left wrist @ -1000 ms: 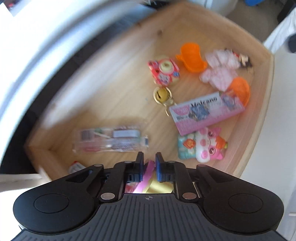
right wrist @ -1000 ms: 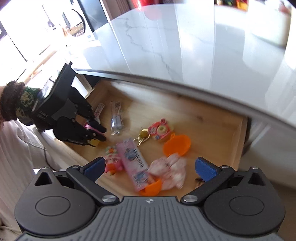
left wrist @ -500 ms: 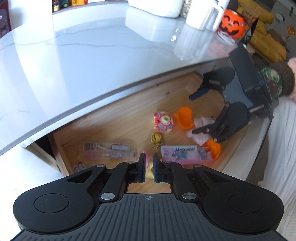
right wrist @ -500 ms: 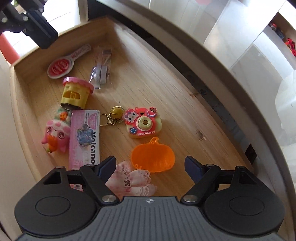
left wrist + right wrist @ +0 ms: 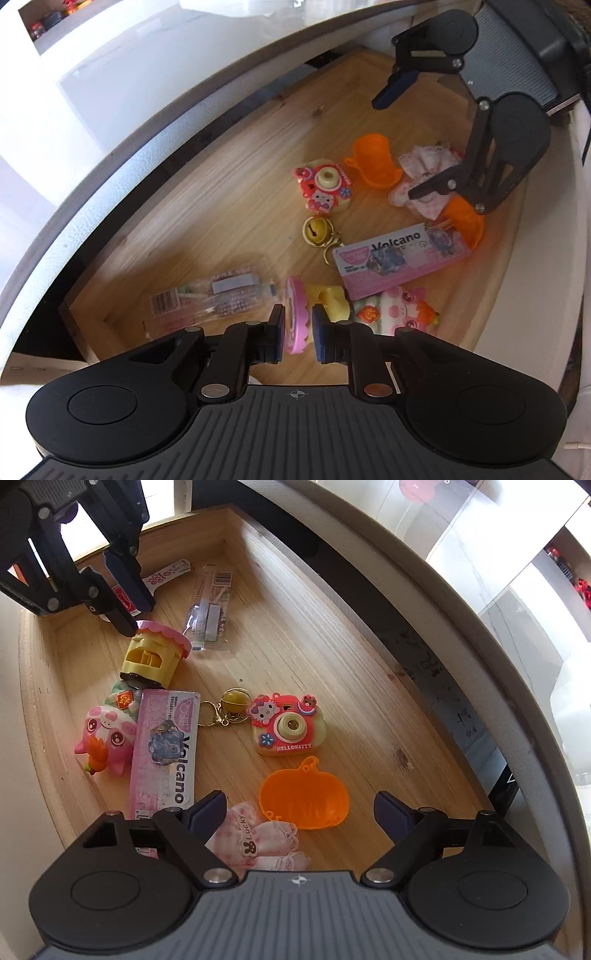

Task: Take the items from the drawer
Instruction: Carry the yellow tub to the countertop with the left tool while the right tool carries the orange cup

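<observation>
Small pink, yellow and orange toys point(image 5: 286, 725) lie scattered flat across the open wooden drawer point(image 5: 332, 686).

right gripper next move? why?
Probably lower the right gripper a little and close. Its jaws are opening and straddle the pink cloth and orange pumpkin, touching neither. It may catch both; shifting toward the pumpkin first looks safer.

Over the open wooden drawer point(image 5: 229, 206), the left tongs point(image 5: 298, 328) are opening around the pink roof of a yellow toy house point(image 5: 295, 314), while the right tongs point(image 5: 406, 144) hang spread above an orange cup point(image 5: 373, 162) and pink doll dress point(image 5: 424, 166)
</observation>
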### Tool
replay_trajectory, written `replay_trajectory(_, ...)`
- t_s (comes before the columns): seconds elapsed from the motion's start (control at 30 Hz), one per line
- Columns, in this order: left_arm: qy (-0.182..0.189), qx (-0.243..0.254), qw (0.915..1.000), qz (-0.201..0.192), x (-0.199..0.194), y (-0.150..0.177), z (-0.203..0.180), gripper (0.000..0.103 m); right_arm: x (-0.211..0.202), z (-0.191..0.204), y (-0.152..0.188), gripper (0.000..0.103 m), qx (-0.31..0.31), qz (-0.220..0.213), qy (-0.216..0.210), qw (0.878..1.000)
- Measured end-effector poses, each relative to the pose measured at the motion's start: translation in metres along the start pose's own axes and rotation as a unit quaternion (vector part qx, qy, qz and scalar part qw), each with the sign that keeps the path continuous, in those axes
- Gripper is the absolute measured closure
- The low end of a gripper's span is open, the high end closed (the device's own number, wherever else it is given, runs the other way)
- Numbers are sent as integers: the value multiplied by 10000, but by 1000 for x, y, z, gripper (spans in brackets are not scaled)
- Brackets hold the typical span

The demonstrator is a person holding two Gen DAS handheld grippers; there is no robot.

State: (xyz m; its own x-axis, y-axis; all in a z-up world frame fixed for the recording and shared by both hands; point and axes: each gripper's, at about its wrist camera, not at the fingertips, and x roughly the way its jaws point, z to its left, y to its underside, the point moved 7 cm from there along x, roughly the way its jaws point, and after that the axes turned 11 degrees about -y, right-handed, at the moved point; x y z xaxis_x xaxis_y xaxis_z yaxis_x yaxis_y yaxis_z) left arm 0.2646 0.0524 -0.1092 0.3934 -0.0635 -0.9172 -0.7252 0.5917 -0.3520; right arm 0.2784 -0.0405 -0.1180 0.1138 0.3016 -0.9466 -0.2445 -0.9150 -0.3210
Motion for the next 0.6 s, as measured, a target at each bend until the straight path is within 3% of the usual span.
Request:
replay_trajectory(0.13,211,9,9997,79,12,-3,-6,77,-1,-4,1,15,162,-24,-20,9999)
replay_trajectory(0.23,240,53,9997,63,15,1,-4,78,0,-6,2,15,214,-14,24,9998)
replay_trajectory(0.43,513,-668,9960,297,26,0,10,77,6,-9,3,15,122,-77,160,9998)
replay_trajectory(0.5,466,-540,9972,232,22,0,8,79,11,-10,3,16,42,-127,182,9997)
replay_trajectory(0.57,402,-380,9984,138,14,1,7,79,16,-12,3,25,111,-87,92,9999)
replay_trajectory(0.6,384,-333,9987,50,8,0,5,79,20,-12,4,38,159,-16,6,9999)
